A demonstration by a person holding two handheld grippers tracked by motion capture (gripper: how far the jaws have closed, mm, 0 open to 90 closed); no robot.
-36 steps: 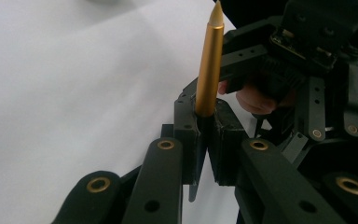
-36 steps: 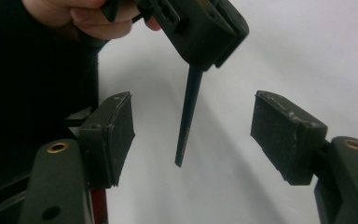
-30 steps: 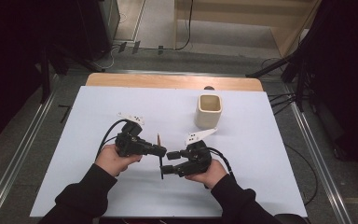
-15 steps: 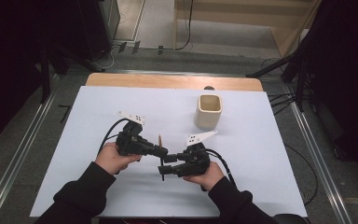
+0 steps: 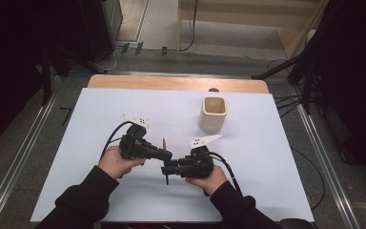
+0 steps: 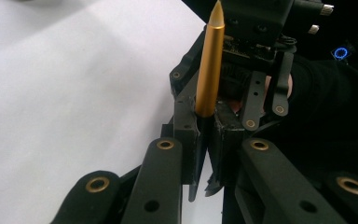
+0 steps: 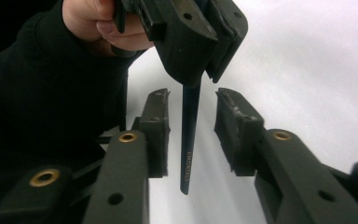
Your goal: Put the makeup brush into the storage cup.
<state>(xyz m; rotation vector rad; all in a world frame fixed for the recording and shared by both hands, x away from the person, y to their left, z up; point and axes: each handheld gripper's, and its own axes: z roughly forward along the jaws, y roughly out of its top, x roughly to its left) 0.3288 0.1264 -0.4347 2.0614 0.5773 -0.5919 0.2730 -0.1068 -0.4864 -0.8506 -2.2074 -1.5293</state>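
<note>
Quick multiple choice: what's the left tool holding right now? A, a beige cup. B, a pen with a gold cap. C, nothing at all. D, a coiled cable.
B: the left tool is clamped on the dark barrel of a pen, its gold cap sticking up past the pads; the beige cup stands apart on the table.

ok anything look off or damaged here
Nothing is spilled or askew. The pen stands clamped in the left gripper; the right gripper, jaws just closing, has not yet touched its dark end. The right gripper's pads look chipped. The cup stands upright.
</note>
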